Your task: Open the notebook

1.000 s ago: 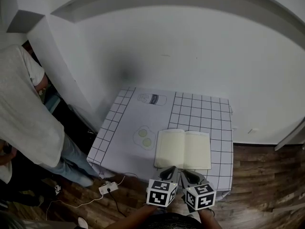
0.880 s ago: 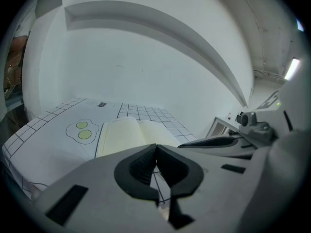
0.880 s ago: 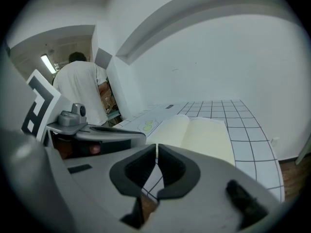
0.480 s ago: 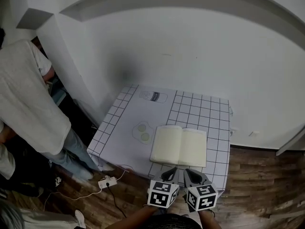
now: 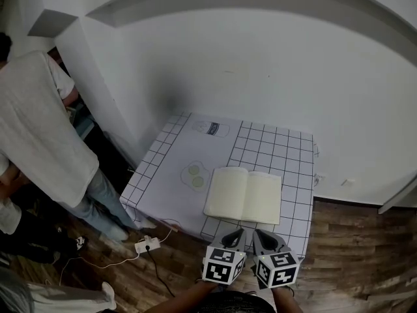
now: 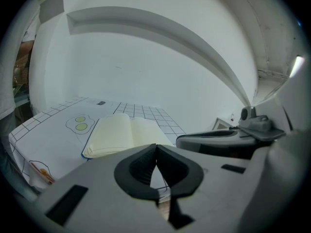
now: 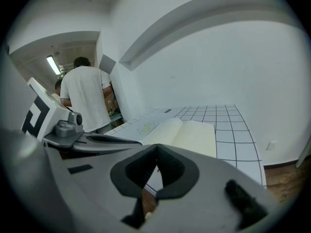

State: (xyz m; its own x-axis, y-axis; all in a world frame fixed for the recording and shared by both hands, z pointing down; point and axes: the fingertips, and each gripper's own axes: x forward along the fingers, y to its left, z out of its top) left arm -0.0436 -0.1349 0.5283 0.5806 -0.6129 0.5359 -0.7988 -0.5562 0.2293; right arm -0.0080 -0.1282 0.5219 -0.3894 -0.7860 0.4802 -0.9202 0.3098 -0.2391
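Note:
The notebook (image 5: 243, 195) lies open and flat on the gridded white table (image 5: 287, 155), its cream pages up. It also shows in the left gripper view as the notebook (image 6: 124, 132) and in the right gripper view as the notebook (image 7: 187, 135). My left gripper (image 5: 234, 237) and right gripper (image 5: 262, 238) hang side by side just off the table's near edge, short of the notebook and not touching it. Both are shut and hold nothing: the left gripper (image 6: 156, 147) and the right gripper (image 7: 156, 149) have their tips closed together.
A drawn pair of green circles (image 5: 194, 175) and a drawn can (image 5: 212, 128) mark the table's left part. A person in a white shirt (image 5: 39, 129) stands at the left. A power strip with its cable (image 5: 147, 244) lies on the wooden floor.
Both grippers have drawn back from the notebook's near edge toward me, off the table. The notebook stays open. The person at the left has shifted a little.

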